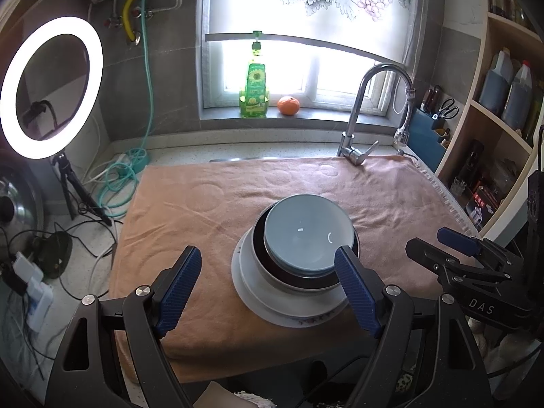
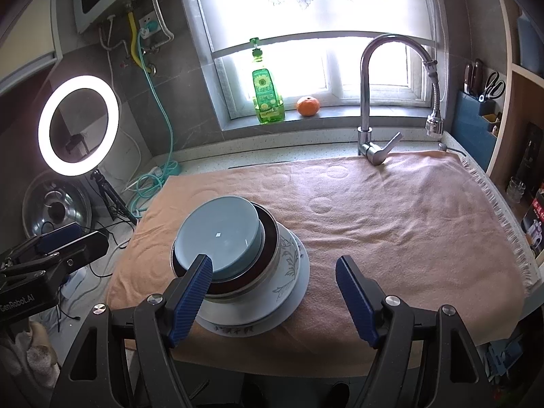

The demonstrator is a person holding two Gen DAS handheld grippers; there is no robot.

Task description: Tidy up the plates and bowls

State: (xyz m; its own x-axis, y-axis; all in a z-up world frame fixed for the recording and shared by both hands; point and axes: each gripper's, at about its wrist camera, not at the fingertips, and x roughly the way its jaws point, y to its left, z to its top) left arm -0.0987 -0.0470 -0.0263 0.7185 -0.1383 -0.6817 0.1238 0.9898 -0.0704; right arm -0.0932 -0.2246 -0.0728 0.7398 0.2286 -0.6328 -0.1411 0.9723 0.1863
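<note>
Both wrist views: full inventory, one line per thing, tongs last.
blue bowl: 1, grey-blue, top of the stack
dark bowl: 1, dark inside with metal rim, under the blue bowl
white bowl: 1, white with leaf print, under the dark bowl
plate: 1, white, bottom of the stack
towel: 1, peach, spread over the counter
faucet: 1, chrome, behind the towel
soap bottle: 1, green, windowsill
orange: 1, orange, windowsill beside the bottle
ring light: 1, white, lit, on a tripod at left
left tongs: 1, black with blue pads, open, holding nothing
right tongs: 1, black with blue pads, open, holding nothing
</note>
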